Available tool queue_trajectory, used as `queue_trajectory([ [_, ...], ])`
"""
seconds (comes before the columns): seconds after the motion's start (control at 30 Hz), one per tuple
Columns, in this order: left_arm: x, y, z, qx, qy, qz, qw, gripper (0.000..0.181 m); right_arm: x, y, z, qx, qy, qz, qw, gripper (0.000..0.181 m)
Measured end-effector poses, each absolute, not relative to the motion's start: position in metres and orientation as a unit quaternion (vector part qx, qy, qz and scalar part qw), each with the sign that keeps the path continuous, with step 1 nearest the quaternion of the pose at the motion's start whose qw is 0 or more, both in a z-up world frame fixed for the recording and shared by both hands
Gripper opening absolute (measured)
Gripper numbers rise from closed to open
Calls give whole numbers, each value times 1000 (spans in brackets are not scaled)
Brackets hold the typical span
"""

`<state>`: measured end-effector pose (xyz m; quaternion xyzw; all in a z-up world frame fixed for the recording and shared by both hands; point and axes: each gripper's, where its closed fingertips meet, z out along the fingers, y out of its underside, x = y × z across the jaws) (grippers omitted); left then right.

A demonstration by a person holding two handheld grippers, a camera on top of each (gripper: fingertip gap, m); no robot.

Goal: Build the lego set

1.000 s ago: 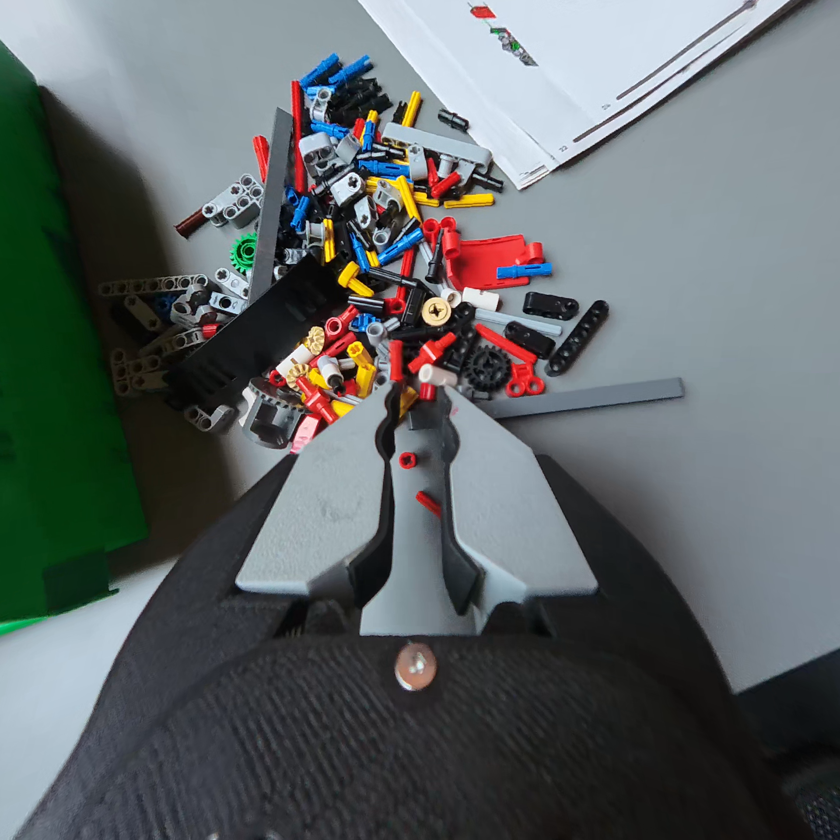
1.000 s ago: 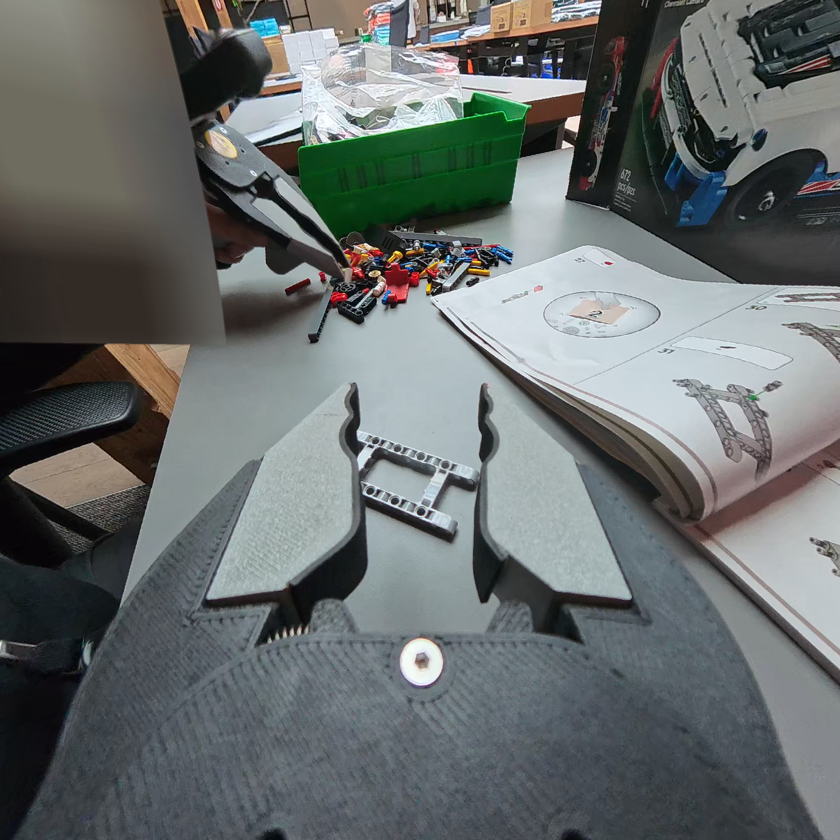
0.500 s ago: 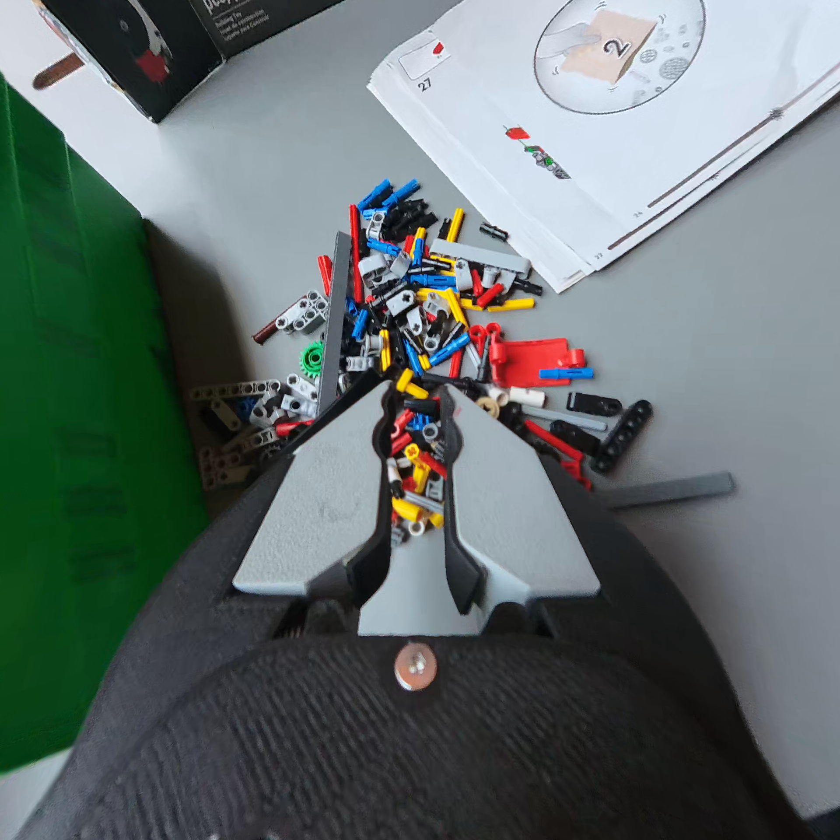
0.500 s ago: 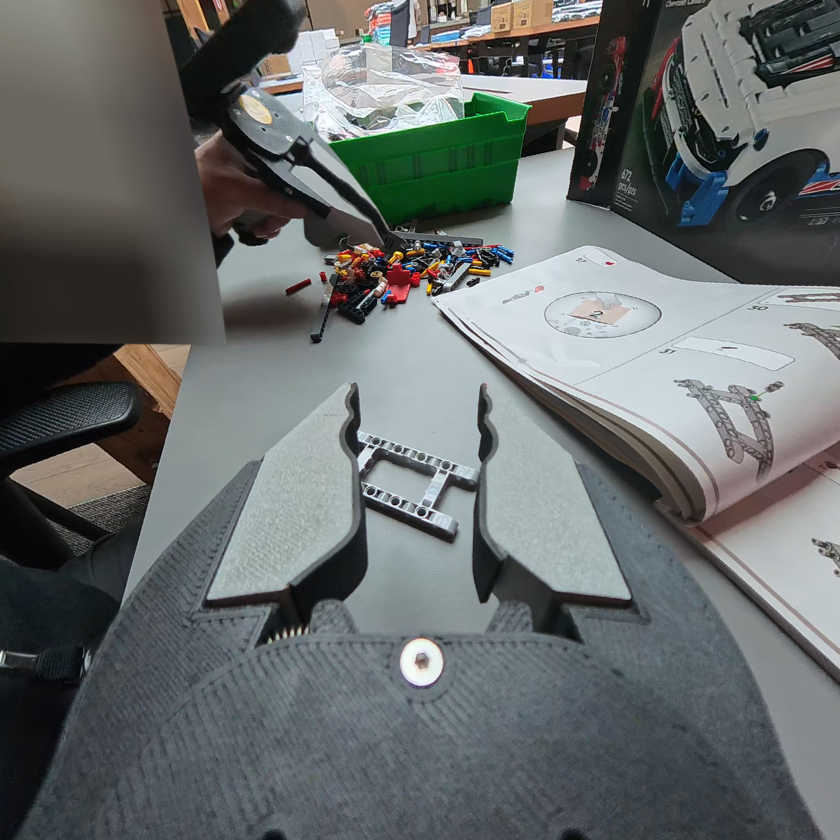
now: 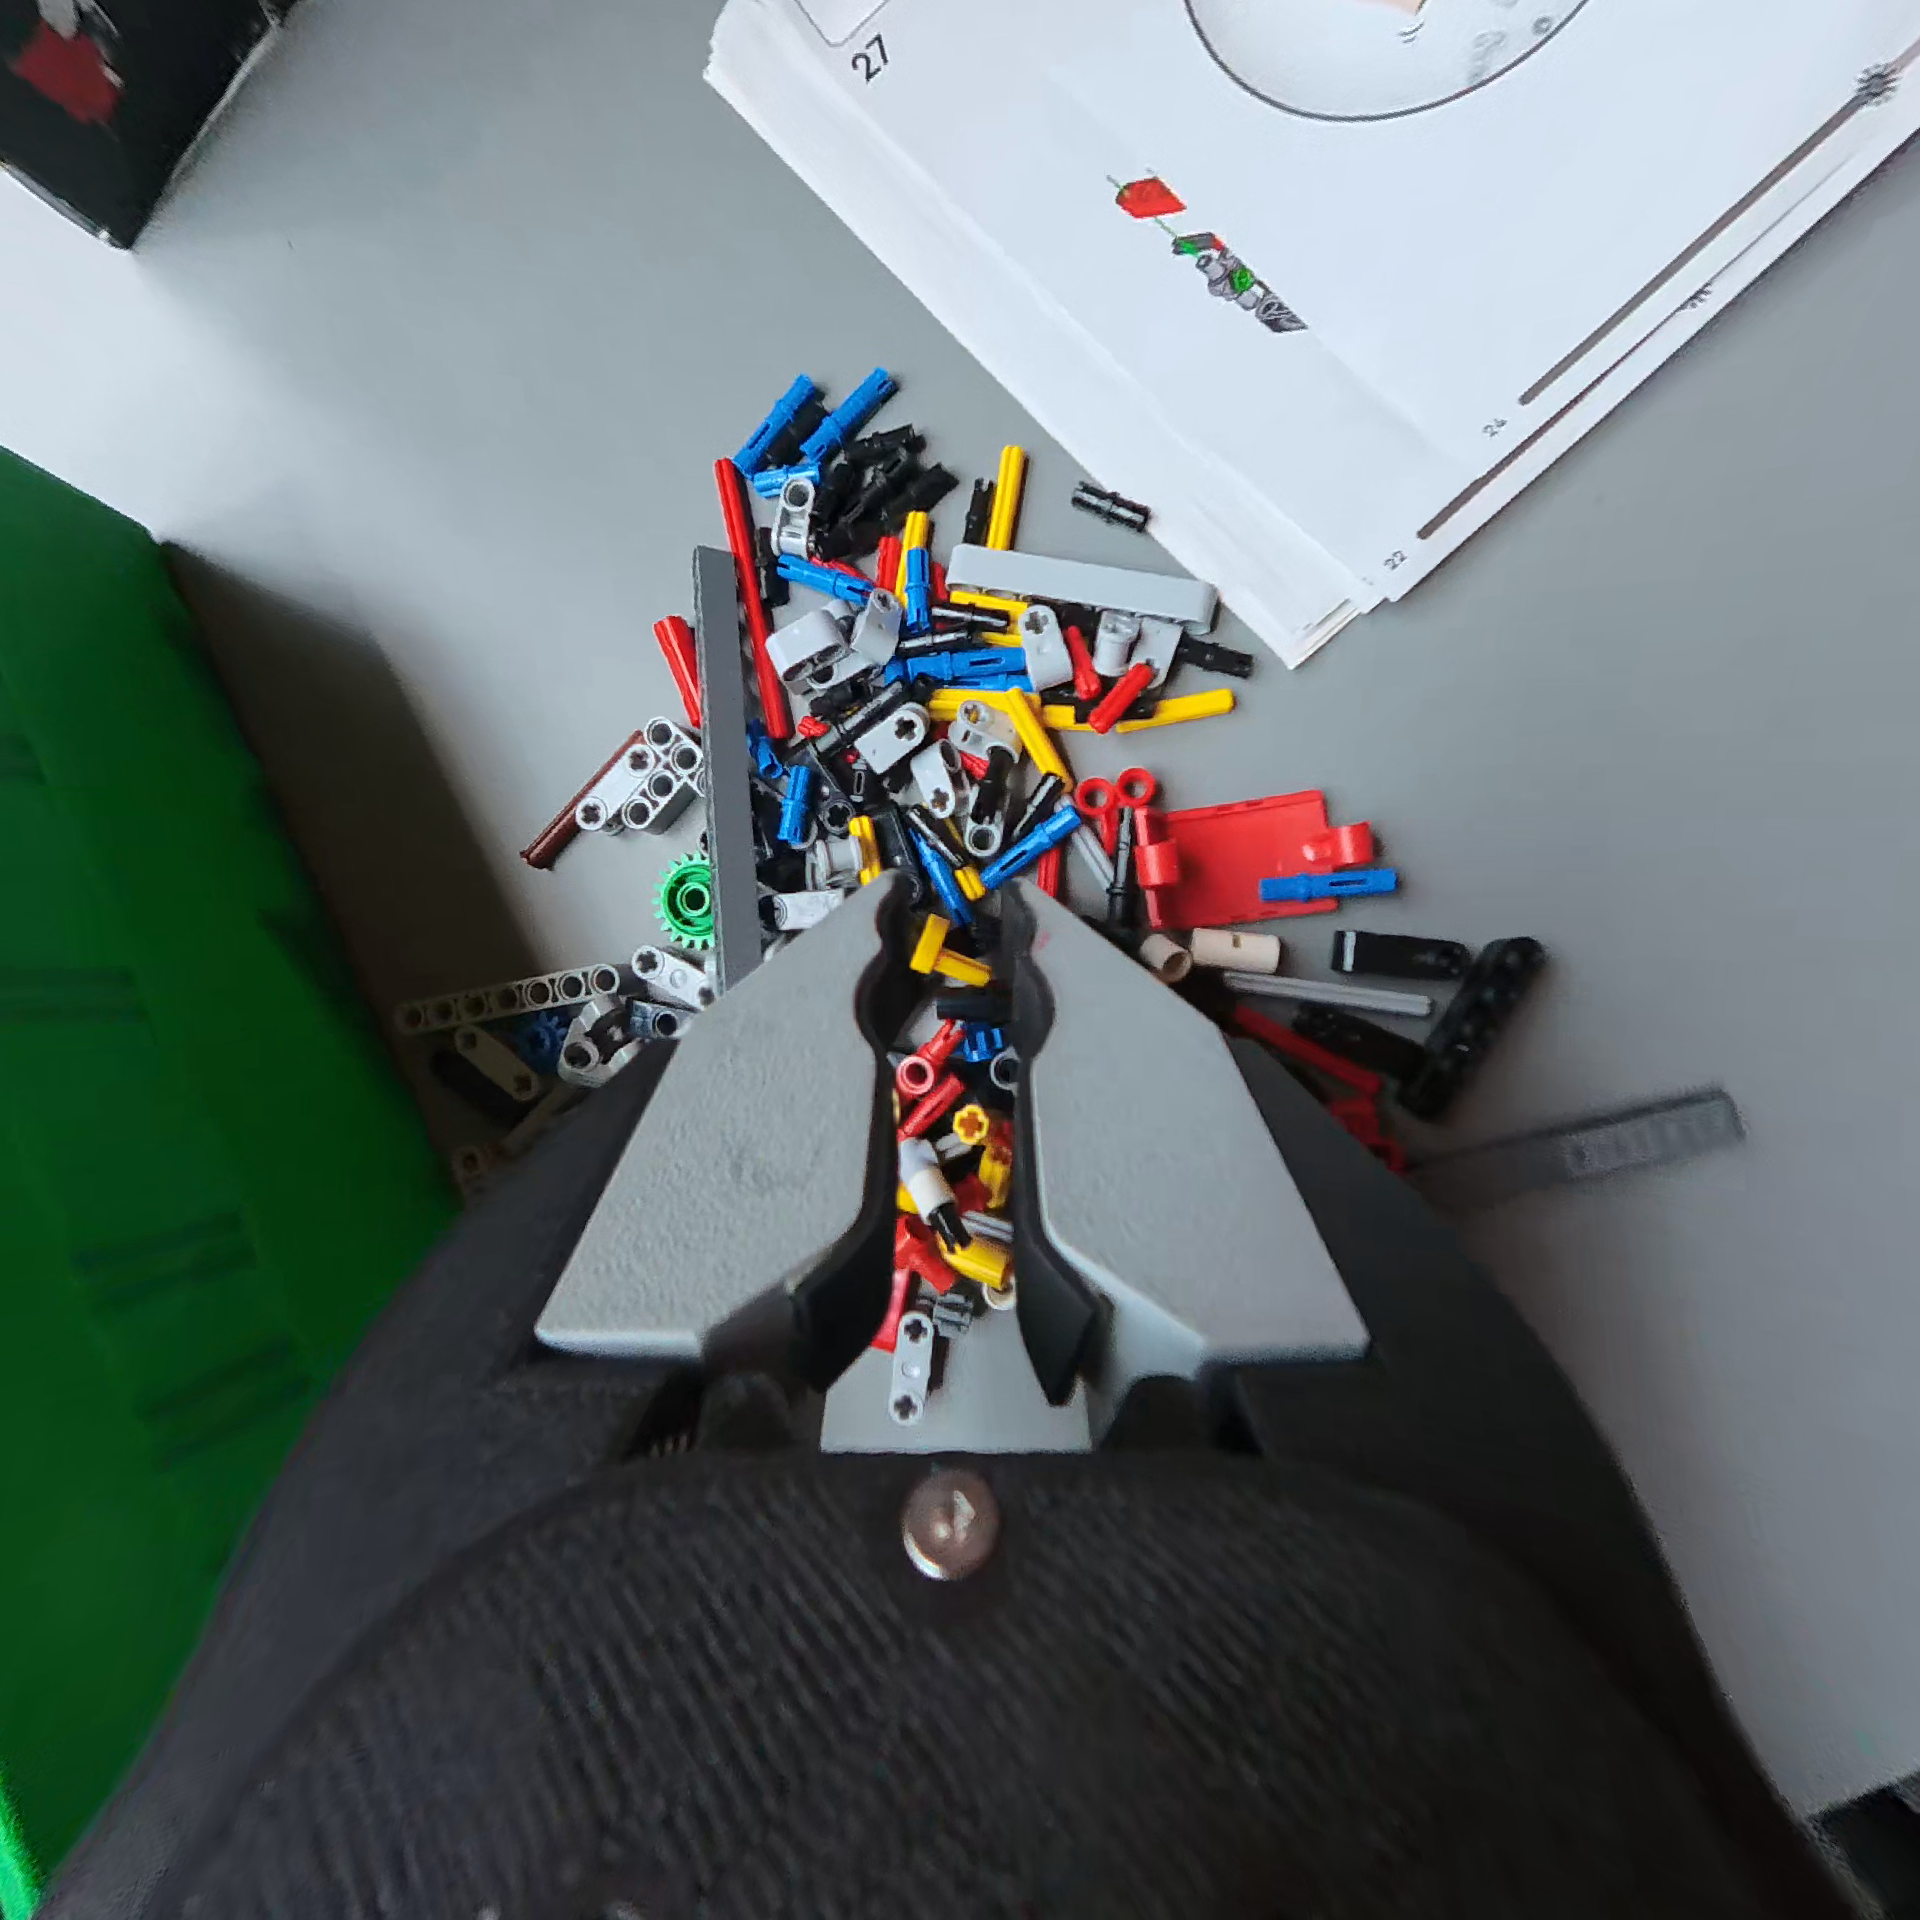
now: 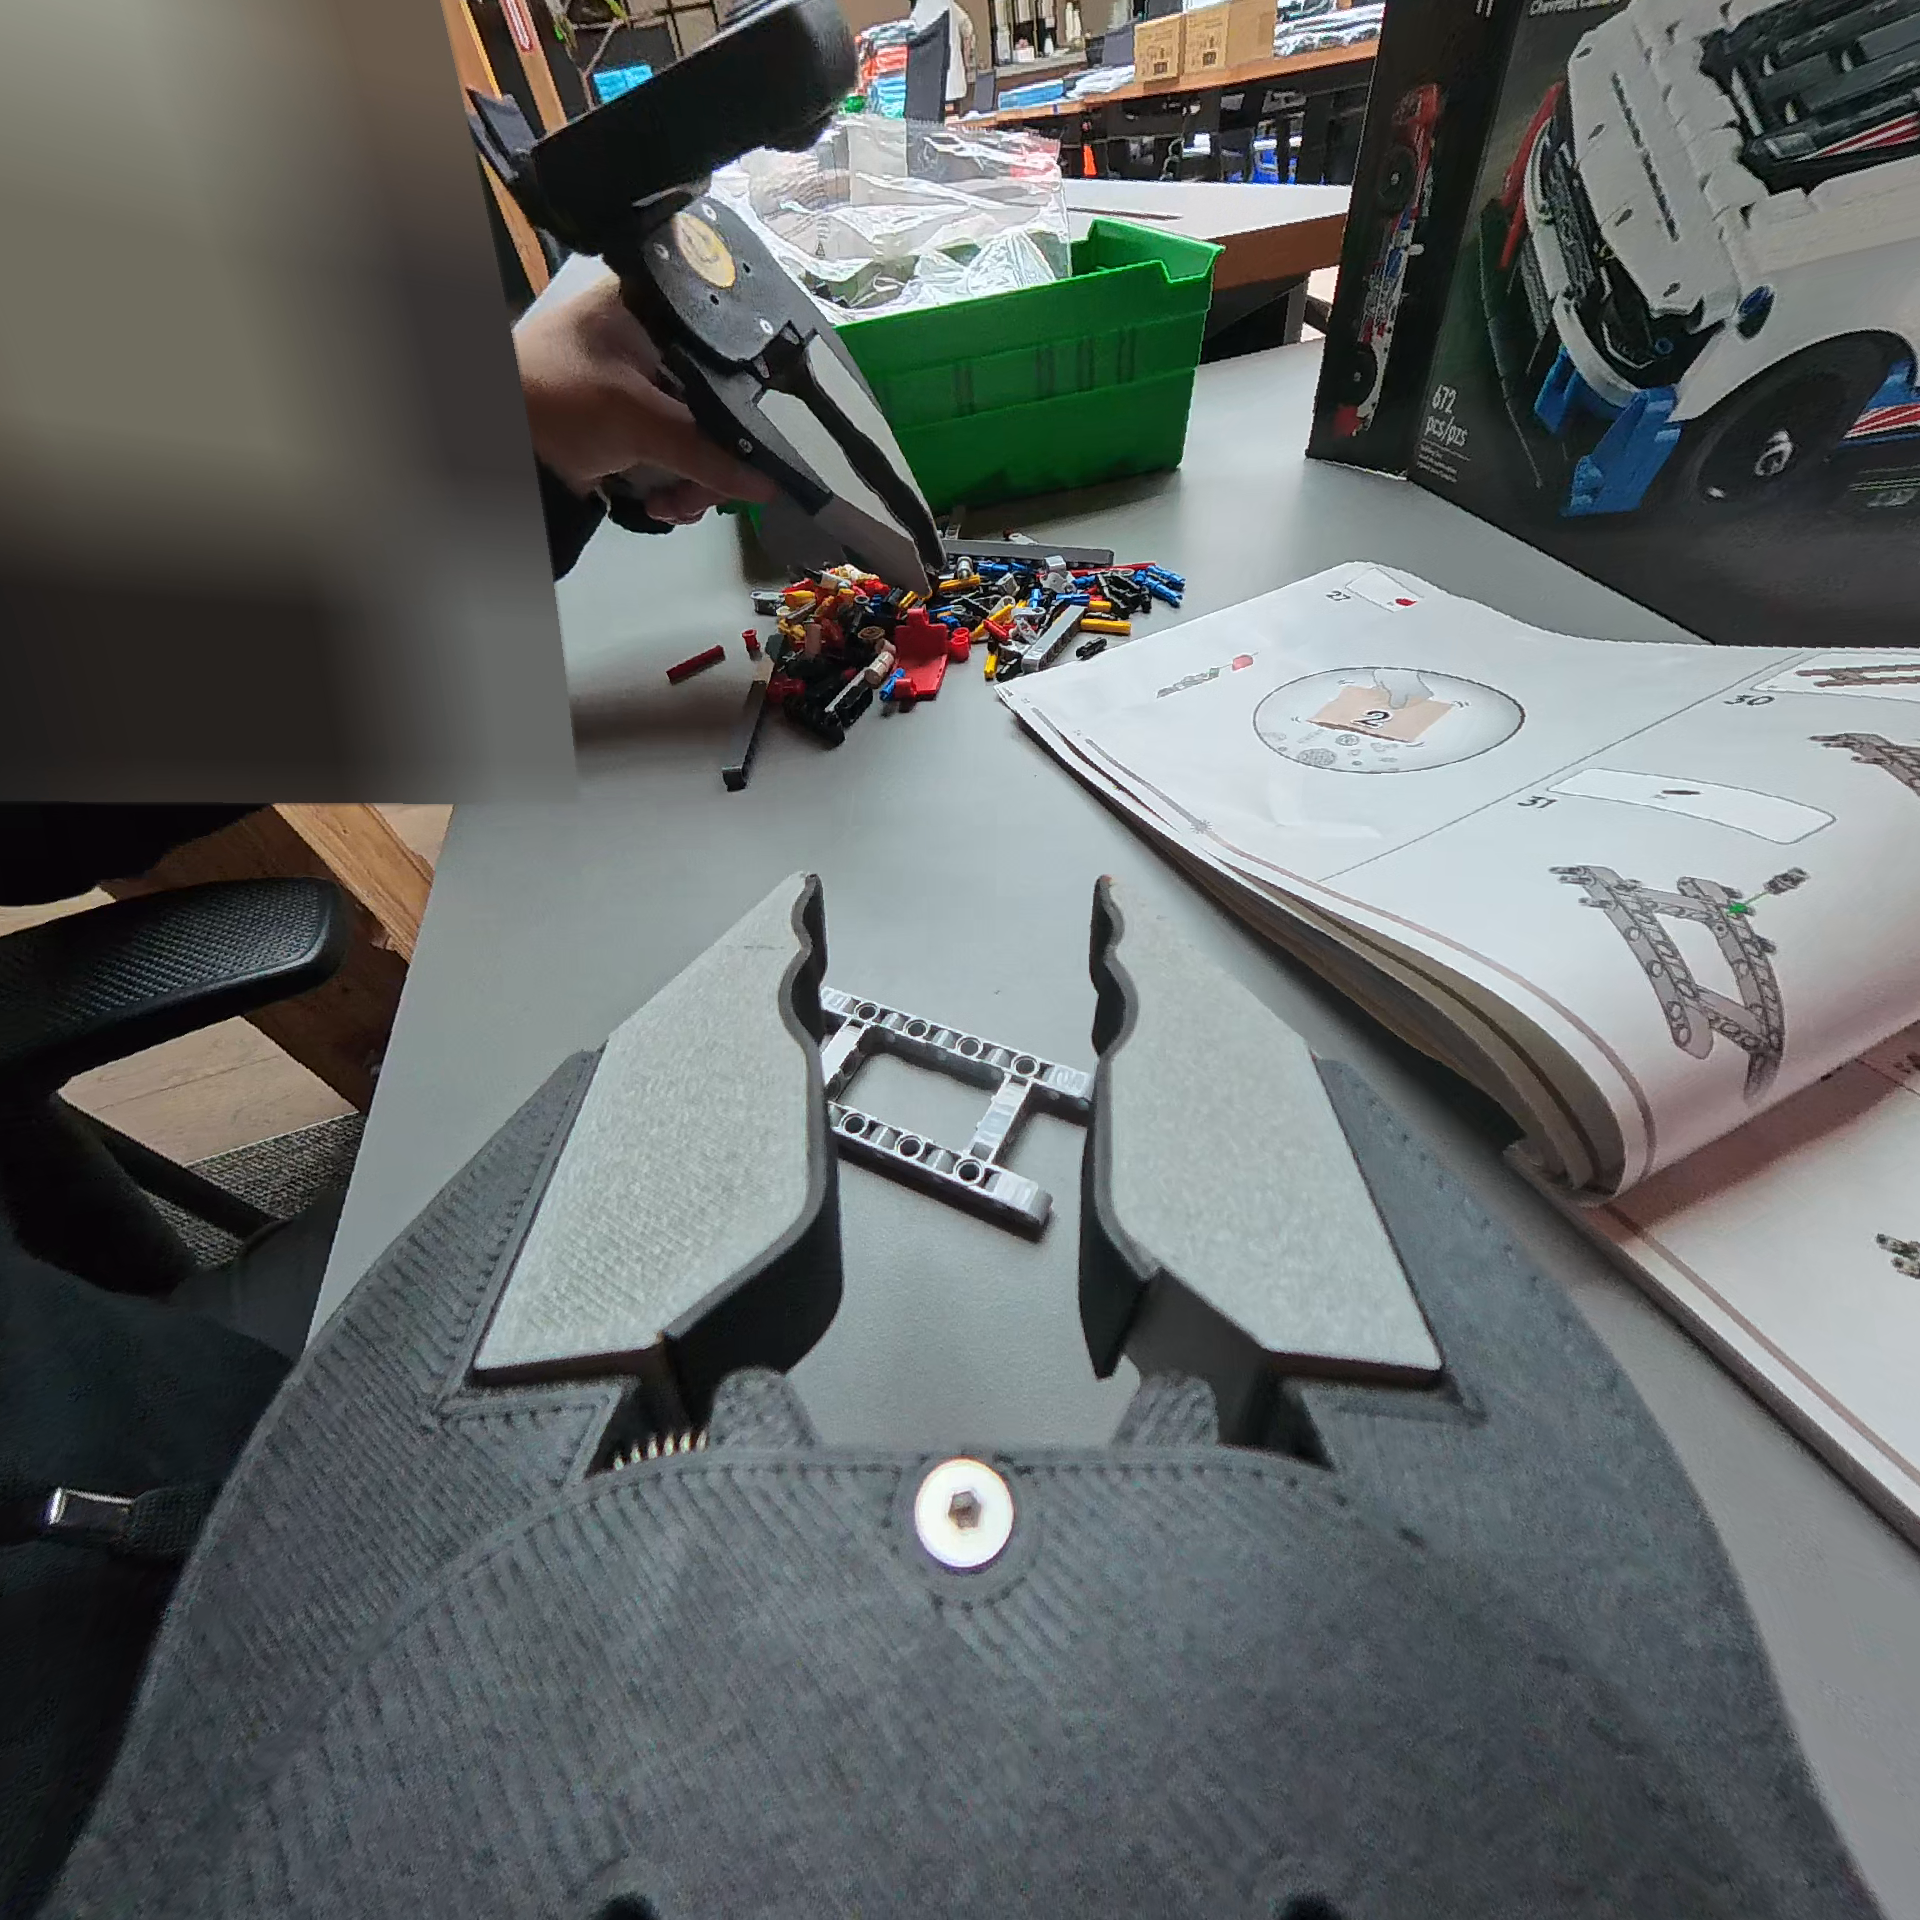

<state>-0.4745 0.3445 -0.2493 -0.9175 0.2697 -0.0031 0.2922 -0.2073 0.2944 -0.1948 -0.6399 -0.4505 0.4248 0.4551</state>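
Note:
A pile of small lego pieces (image 5: 935,707) in red, yellow, blue, black and grey lies on the grey table (image 5: 1558,831). My left gripper (image 5: 956,904) hangs over the pile's near part, its fingers a narrow gap apart with loose pieces showing between them, gripping nothing. In the right wrist view the left gripper (image 6: 928,566) points down with its tips at the pile (image 6: 935,634). My right gripper (image 6: 954,904) is open and empty. It sits low over a grey frame of lego beams (image 6: 935,1101) that lies flat on the table between its fingers.
A green bin (image 6: 1039,395) holding clear plastic bags stands behind the pile, and fills the left side of the left wrist view (image 5: 156,1039). An open instruction booklet (image 6: 1455,831) lies to the right. The set's box (image 6: 1662,260) stands at the back right. A chair armrest (image 6: 156,956) is by the table's left edge. Tip to tip, the grippers are about 30 cm apart.
My left gripper has moved forward from the pile's near edge to over its middle, closer to the booklet. Its gap is unchanged. The right gripper and grey frame have not moved.

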Motion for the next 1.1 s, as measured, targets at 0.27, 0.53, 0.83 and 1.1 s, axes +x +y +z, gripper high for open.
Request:
queue_trajectory([
  [0.27,-453,363,-222,-887,260,-13,382,14,-208,295,-196,-643,-450,422,453,50],
  [0.53,-432,393,-180,-823,181,-59,535,23,-210,293,-197,-643,-452,436,438,68],
  [0.83,-435,394,-171,-773,189,-16,605,18,-215,297,-194,-634,-457,413,468,75],
  [1.1,-442,394,-181,-781,208,11,588,0,-218,290,-197,-625,-481,419,449,57],
])
